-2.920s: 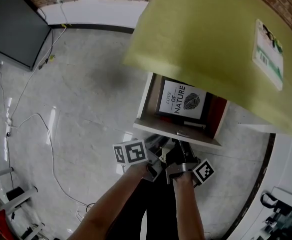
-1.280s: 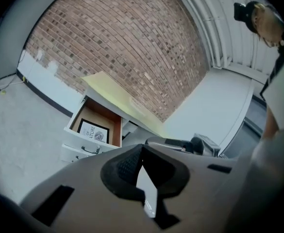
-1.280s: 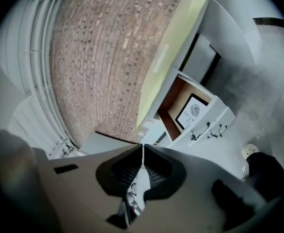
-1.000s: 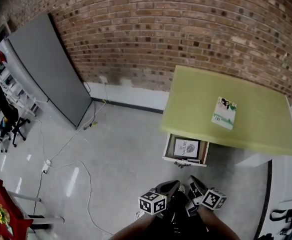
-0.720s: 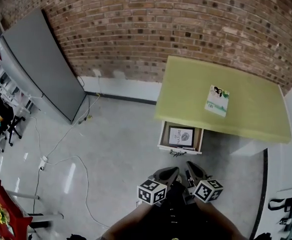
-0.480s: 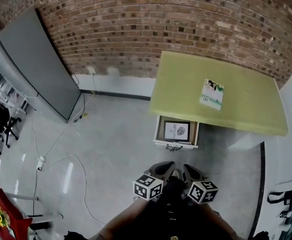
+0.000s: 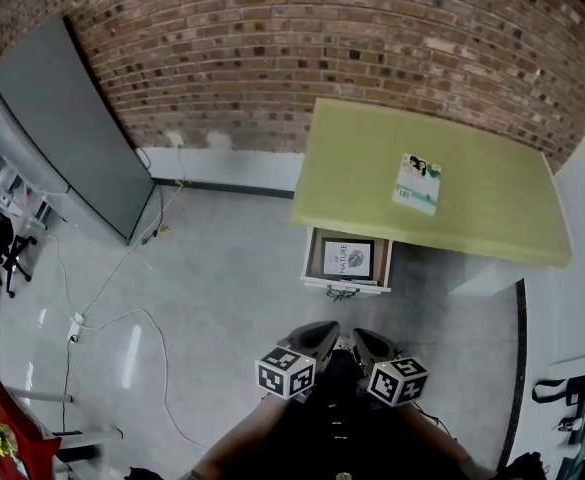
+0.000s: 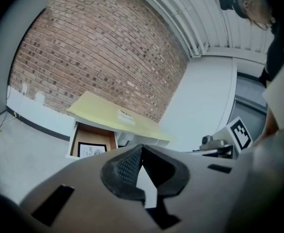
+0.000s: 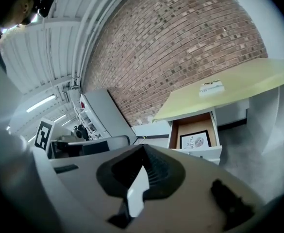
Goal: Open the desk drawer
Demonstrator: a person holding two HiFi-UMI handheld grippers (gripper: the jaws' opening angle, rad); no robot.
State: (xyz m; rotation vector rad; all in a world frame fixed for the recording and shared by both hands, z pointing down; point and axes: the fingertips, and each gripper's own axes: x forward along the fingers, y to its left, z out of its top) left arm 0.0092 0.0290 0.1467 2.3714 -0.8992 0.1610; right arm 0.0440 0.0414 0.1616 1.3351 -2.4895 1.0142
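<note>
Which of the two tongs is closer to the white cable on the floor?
Left. The left tongs sit toward the white cable; the right tongs lie beyond them, farther off.

I held both grippers low in front of me, side by side and just apart; my left gripper (image 7: 318, 332) pointed forward and slightly down, its jaws shut pad on pad; its left marker cube (image 7: 285, 371) sat at the near end, toward my wrist; my right gripper (image 7: 365, 340) pointed the same way, its jaws having just closed the last bit, pad on pad with nothing between them; its right marker cube (image 7: 397, 381) faced upward; my left forearm (image 7: 240, 440) and right forearm (image 7: 440, 442) reached in from the lower edge, converging toward the grippers.
</note>
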